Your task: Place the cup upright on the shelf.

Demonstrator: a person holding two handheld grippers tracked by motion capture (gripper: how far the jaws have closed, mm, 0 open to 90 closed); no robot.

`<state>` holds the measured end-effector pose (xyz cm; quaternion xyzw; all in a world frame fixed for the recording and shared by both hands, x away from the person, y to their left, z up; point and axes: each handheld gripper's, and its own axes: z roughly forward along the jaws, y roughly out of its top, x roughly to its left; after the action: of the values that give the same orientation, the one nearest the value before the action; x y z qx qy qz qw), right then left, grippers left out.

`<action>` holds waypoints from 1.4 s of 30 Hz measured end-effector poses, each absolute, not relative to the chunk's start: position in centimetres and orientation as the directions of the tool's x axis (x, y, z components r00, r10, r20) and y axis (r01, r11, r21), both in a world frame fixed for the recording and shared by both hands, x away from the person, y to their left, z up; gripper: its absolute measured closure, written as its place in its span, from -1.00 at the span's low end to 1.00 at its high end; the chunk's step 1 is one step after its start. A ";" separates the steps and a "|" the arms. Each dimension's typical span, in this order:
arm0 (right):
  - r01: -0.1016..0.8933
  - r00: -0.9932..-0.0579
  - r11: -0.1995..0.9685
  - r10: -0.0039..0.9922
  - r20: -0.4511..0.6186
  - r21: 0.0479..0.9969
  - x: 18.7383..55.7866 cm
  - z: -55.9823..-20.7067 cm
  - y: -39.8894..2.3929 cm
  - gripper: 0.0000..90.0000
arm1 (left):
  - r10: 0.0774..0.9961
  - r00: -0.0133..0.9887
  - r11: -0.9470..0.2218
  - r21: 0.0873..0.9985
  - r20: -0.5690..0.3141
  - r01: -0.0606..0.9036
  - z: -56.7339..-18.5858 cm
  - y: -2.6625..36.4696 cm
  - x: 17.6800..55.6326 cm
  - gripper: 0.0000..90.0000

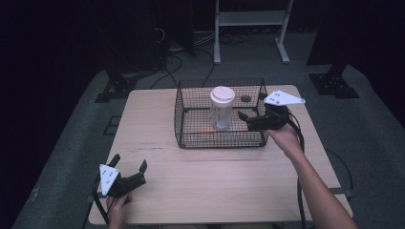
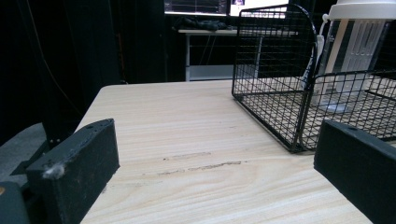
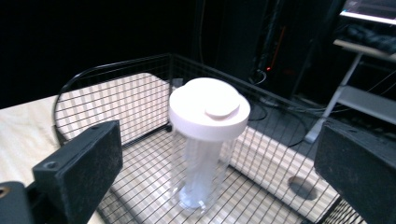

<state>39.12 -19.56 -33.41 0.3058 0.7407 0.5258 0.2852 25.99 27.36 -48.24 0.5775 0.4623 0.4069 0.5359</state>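
Right gripper [image 1: 249,116] gapes wide, gripping nothing; we see 1 white-lidded clear container [image 3: 205,140] upright ahead between its jaws, inside the wire basket [image 1: 180,119].

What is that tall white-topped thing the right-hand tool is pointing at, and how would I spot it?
Find the pale wooden table, then the black wire basket at its far side. Standing upright inside is a clear jar with a wide white lid. It is the only tall, see-through thing there, just ahead of the open right tool.
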 end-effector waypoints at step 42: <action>0.152 -0.634 0.260 0.766 -0.108 0.954 33.2 -36.8 -23.8 -0.99 | 0.972 0.236 -0.006 0.995 -0.017 0.098 -48.2 27.3 25.9 -1.00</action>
<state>33.23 -23.78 -36.77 0.3109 0.7376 0.5226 0.2937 25.95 27.33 -48.24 0.5785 0.4624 0.4102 0.5322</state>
